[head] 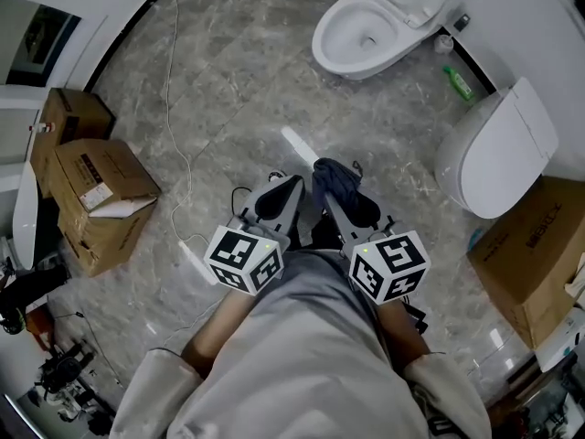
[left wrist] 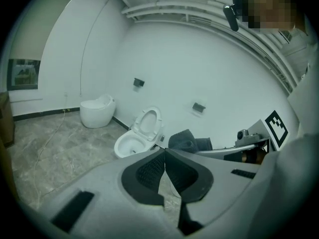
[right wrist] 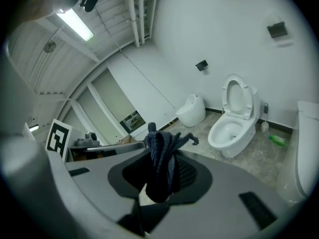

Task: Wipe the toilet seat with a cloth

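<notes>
One cloth [right wrist: 162,158] in R gripper [head: 334,183]; L gripper [left wrist: 164,153] closed, empty; toilet [head: 361,35] ahead.

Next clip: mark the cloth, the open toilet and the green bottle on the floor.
cloth [right wrist: 162,166], right gripper view, on its bunched dark middle.
open toilet [head: 325,51], head view, on the bowl's left rim.
green bottle [head: 459,82], head view, on its body.

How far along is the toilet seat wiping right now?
Done: the dark cloth is picked up; the right gripper has its jaws shut on it. In hand: only that; the left gripper is shut and empty. Left: reaching the open toilet across the floor, and all the wiping.
</notes>
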The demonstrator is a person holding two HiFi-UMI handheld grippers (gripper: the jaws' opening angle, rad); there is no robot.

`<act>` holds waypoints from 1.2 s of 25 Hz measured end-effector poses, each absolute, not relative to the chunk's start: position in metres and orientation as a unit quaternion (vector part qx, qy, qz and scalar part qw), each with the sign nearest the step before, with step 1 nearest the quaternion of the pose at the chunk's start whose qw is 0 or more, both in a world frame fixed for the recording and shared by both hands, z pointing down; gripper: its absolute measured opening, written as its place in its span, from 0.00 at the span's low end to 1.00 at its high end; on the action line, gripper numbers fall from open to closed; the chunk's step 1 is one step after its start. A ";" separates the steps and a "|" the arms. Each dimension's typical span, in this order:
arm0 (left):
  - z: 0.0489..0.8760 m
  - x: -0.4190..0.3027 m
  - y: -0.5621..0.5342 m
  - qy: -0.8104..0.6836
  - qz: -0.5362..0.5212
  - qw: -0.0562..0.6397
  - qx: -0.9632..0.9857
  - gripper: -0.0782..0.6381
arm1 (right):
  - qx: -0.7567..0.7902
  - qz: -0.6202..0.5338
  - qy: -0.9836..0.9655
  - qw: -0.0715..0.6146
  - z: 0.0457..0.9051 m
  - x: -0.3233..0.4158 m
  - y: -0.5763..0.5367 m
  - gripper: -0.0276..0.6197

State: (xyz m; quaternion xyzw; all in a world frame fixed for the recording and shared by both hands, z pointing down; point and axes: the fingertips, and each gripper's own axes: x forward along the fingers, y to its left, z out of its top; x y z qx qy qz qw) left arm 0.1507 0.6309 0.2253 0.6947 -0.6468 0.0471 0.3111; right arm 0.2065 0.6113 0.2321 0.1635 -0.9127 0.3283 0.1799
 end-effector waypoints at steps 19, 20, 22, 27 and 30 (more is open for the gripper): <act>0.234 -0.058 0.460 -0.542 0.055 0.325 0.773 0.12 | 0.272 0.286 -0.896 0.203 0.229 0.000 0.463 0.18; 0.234 -0.072 0.450 -0.533 0.059 0.324 0.779 0.12 | 0.283 0.289 -0.892 0.202 0.228 -0.013 0.453 0.18; 0.234 -0.098 0.431 -0.519 0.066 0.324 0.788 0.12 | 0.307 0.296 -0.883 0.197 0.226 -0.035 0.433 0.18; 0.234 -0.148 0.386 -0.488 0.056 0.338 0.803 0.12 | 0.429 0.280 -0.842 0.167 0.213 -0.037 0.384 0.18; 0.236 -0.162 0.354 -0.471 0.060 0.339 0.813 0.12 | 0.488 0.279 -0.813 0.150 0.209 -0.026 0.361 0.18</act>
